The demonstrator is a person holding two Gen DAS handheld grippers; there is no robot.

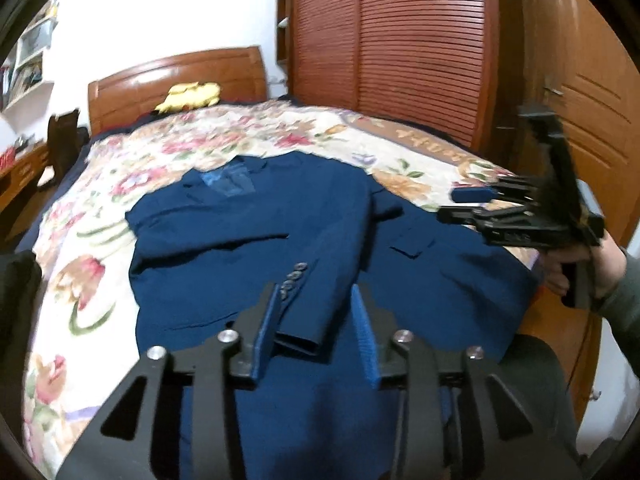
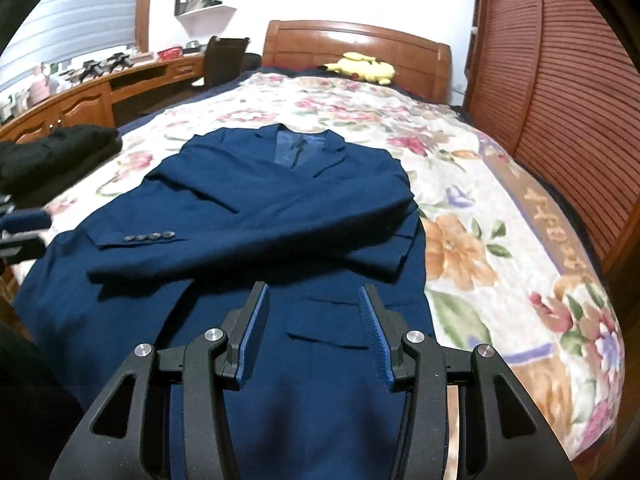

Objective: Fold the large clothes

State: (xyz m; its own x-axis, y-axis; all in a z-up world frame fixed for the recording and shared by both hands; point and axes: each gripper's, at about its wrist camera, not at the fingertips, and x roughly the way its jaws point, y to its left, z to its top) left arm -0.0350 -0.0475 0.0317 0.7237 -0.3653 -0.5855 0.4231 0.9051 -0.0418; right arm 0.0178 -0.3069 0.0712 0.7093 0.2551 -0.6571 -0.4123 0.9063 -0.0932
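With both sleeves crossed on the navy blue suit jacket lying flat on the floral bedspread, my left gripper and right gripper hover with fingers apart and empty, so I should pinch the hem corners evenly and fold upward toward the collar.

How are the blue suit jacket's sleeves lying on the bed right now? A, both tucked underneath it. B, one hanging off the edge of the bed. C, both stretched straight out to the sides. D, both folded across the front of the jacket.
D: both sleeves lie crossed over the front of the blue suit jacket, one buttoned cuff showing on top.
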